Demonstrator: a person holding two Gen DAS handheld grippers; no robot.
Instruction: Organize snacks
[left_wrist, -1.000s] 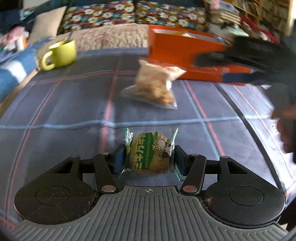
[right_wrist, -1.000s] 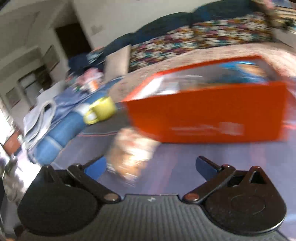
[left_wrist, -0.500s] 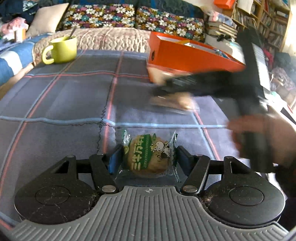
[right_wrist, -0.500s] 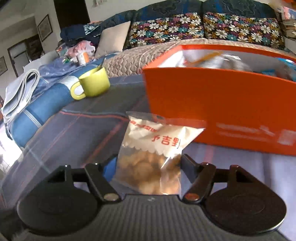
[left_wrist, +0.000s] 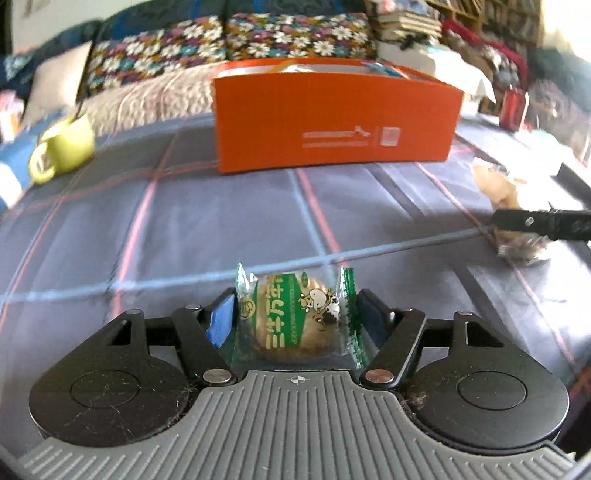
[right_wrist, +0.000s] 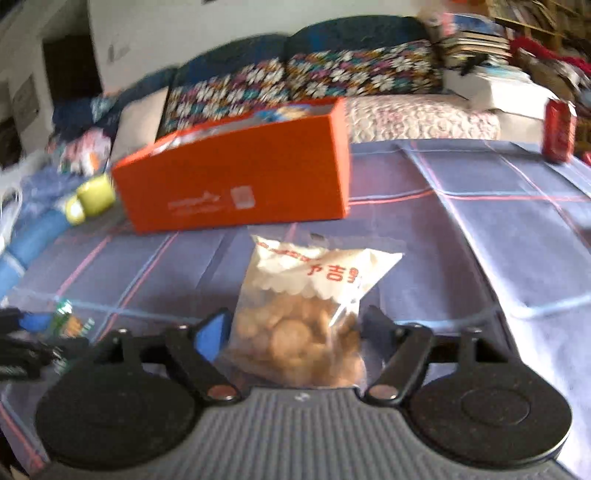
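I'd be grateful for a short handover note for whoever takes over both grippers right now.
Left gripper: jaws opening, green-wrapped biscuit between them.
Right gripper: jaws opening, clear bag of cookies between them.
Orange box stands beyond both on the checked cloth, already holding some packets.
Done: both snacks picked out.
Left: get each into the box.

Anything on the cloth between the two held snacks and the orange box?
Nothing visible. Bare plaid cloth lies between the green-wrapped cookie and the orange box, and between the bag of biscuits and that box. The yellow-green mug sits off to the side.
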